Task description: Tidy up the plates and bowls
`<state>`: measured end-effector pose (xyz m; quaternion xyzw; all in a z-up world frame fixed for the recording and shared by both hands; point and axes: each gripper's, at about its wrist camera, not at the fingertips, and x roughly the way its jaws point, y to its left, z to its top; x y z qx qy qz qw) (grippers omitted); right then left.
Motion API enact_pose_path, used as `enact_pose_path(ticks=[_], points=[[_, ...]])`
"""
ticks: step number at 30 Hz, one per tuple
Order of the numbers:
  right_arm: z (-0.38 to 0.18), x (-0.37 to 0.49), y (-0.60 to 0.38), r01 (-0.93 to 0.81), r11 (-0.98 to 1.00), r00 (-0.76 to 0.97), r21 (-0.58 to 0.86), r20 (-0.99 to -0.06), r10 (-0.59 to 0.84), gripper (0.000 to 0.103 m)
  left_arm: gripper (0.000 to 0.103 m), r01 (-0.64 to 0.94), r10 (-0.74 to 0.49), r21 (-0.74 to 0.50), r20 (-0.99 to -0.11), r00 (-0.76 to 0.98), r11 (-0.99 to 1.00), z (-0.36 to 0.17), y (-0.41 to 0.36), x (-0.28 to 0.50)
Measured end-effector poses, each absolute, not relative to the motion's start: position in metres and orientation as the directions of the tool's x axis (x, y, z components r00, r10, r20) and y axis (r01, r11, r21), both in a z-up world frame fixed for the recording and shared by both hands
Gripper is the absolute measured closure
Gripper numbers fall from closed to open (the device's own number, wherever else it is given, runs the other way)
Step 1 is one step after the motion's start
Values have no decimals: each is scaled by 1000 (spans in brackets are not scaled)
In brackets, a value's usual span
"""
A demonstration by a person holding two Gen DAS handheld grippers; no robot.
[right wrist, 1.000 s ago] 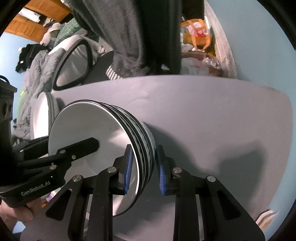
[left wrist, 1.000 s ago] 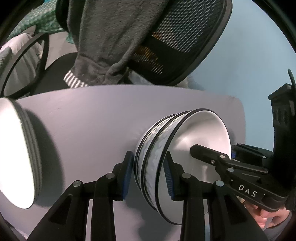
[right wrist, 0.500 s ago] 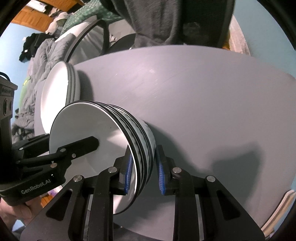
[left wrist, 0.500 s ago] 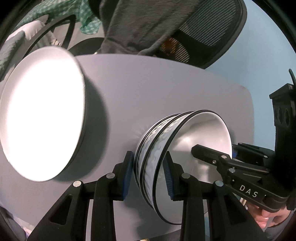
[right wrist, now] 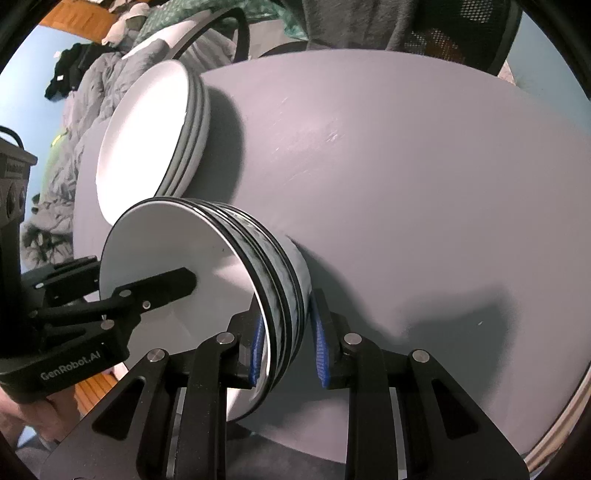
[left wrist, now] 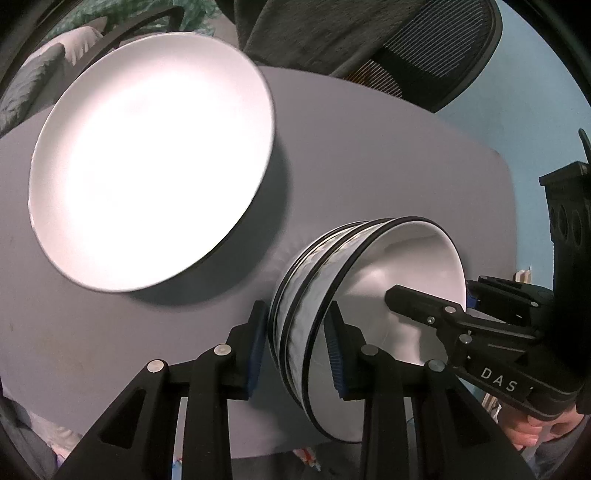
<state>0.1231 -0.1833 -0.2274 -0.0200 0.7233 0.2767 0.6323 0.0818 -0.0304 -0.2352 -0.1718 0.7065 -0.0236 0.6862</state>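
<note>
Bowls: a nested stack of white bowls (left wrist: 369, 295) with black rims and grey wavy outer walls, held over the near edge of the grey table (left wrist: 369, 147), mouth turned toward the right gripper's side.
Left gripper (left wrist: 297, 347): its blue-padded fingers (left wrist: 257, 343) pinch the stacked rims, one pad on the outer wall, the other inside the top bowl.
Right gripper (right wrist: 288, 343): grips the opposite side of the same stack (right wrist: 177, 266), one blue pad (right wrist: 257, 347) inside the top bowl and the other (right wrist: 319, 350) against the outer wall; the rims sit squeezed between them.
Hands: part of a hand (left wrist: 532, 432) shows under the right tool, another (right wrist: 40, 417) under the left tool.
Plates: a pile of white plates (left wrist: 147, 158) with dark edges rests on the table, beyond the bowls and to their left, apart from them.
Table: round, matt grey, bare to the right of the bowls.
Behind: a black mesh office chair (left wrist: 443, 48) with a dark grey towel (left wrist: 314, 33) draped over it; rumpled bedding (right wrist: 85, 110) lies at the left.
</note>
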Motion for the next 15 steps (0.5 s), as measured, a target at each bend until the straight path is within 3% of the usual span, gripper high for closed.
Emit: enact_pose_path(ticks=[6, 10, 15], points=[[-227, 119, -177, -363, 867, -166, 342, -939, 301, 79, 73, -201, -313, -307, -950, 2, 930, -240, -27, 73], [-228, 118, -183, -330, 878, -164, 347, -937, 309, 76, 57, -184, -291, -285, -957, -5, 941, -244, -29, 75], [-230, 112, -178, -321, 881, -167, 347, -937, 308, 75, 45, -189, -309, -300, -951, -16, 935, -252, -29, 80]])
